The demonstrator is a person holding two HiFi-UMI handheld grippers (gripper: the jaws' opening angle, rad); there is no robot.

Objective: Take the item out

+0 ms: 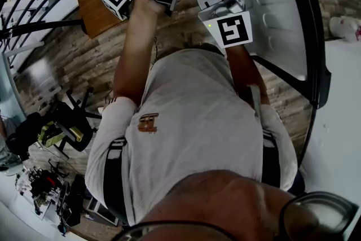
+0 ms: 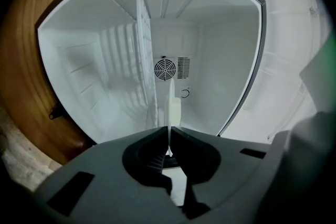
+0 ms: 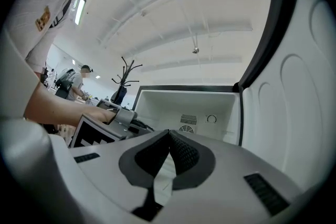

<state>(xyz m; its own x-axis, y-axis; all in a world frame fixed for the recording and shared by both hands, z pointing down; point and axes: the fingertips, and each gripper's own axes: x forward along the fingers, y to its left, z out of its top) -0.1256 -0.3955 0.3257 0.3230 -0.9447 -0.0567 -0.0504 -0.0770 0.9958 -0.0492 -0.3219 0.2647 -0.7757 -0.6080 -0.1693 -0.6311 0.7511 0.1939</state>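
The left gripper [image 2: 169, 131] is clenched on the front edge of a thin white shelf [image 2: 144, 60]. That puts the task at the grasp, with the pull-out not yet done. The shelf sits inside the open fridge compartment [image 2: 226, 60]. It runs from the front opening, where the jaws pinch it, back toward the rear wall beside the round fan grille [image 2: 165, 68].

Seen edge-on from this gripper, the shelf is a narrow pale blade. It has a slightly thicker lip near the jaws, and it looks stiff and light. It seems to lie against the moulded ribs [image 2: 118, 47] of one side wall, though I cannot tell how it seats there.

The right gripper [image 3: 169, 132] hangs in front of the compartment near the open door [image 3: 294, 113]. Its jaws are pressed together with nothing between them.

The next move probably calls for a straight, even draw toward the front opening. The shelf should stay in line with the ribs so it does not jam. The free gripper could then steady it as it comes clear.
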